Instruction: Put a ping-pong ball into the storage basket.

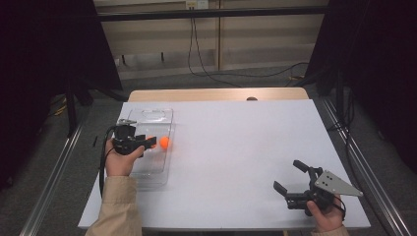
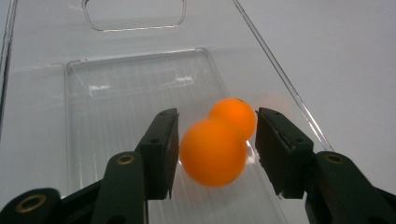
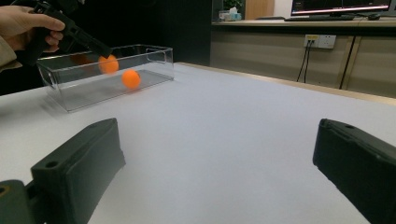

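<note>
My left gripper [image 1: 151, 142] hangs over a clear plastic box [image 1: 147, 112] at the table's left, jaws pointing right. An orange ball [image 2: 212, 151] sits between its jaws [image 2: 217, 140], blurred, touching the left pad, with a thin gap at the right pad. A second orange ball [image 2: 235, 115] lies on the box floor just beyond it [image 1: 164, 142]. In the right gripper view the first ball [image 3: 108, 64] is at the left gripper's tip and the second ball [image 3: 131, 79] is lower. My right gripper [image 1: 286, 174] rests at the table's front right, open and empty [image 3: 215, 172].
The white table [image 1: 236, 147] stretches between the two grippers. The box [image 3: 140, 49] has low clear walls and a handle cut-out [image 2: 133, 16] at its far end. Cables cross the floor behind the table.
</note>
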{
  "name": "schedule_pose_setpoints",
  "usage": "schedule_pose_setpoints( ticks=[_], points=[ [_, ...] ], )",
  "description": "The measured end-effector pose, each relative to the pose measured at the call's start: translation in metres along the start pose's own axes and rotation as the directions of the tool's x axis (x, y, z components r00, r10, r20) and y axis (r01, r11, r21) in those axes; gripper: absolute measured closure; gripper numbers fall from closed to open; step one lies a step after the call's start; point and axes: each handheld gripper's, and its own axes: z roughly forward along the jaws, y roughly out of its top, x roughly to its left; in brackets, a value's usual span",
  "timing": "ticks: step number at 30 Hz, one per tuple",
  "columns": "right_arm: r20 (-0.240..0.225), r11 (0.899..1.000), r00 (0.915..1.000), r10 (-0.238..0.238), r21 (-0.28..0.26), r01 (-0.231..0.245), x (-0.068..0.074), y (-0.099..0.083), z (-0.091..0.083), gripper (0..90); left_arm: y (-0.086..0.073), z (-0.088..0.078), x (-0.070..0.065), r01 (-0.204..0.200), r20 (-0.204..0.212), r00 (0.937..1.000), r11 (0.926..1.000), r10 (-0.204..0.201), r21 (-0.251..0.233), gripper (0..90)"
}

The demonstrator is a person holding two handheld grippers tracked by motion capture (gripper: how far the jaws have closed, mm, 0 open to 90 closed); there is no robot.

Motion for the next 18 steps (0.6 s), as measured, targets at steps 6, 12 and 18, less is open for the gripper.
schedule_pose_setpoints(
  ticks=[6, 12, 18],
  points=[
    [0.002, 1.0, 1.0, 0.0, -0.001, 0.0, -0.0001, -0.0001, -0.0008, 0.8, 0.0003, -0.0001, 0.0002, 0.005, -0.004, 1.0, 1.0, -0.005, -0.007, 46.1],
    [0.0, 1.0, 1.0, -0.001, -0.001, 0.001, -0.0001, -0.0001, -0.0007, 0.8, 0.0006, -0.0018, -0.0001, 0.015, 0.002, 0.9999, 0.9996, -0.015, -0.022, 36.8],
    [0.001, 1.0, 1.0, -0.002, 0.001, 0.002, -0.0004, -0.0003, -0.0005, 0.8, 0.0018, -0.0051, -0.0014, 0.023, 0.015, 0.9996, 0.9984, -0.022, -0.052, 32.2]
  ],
)
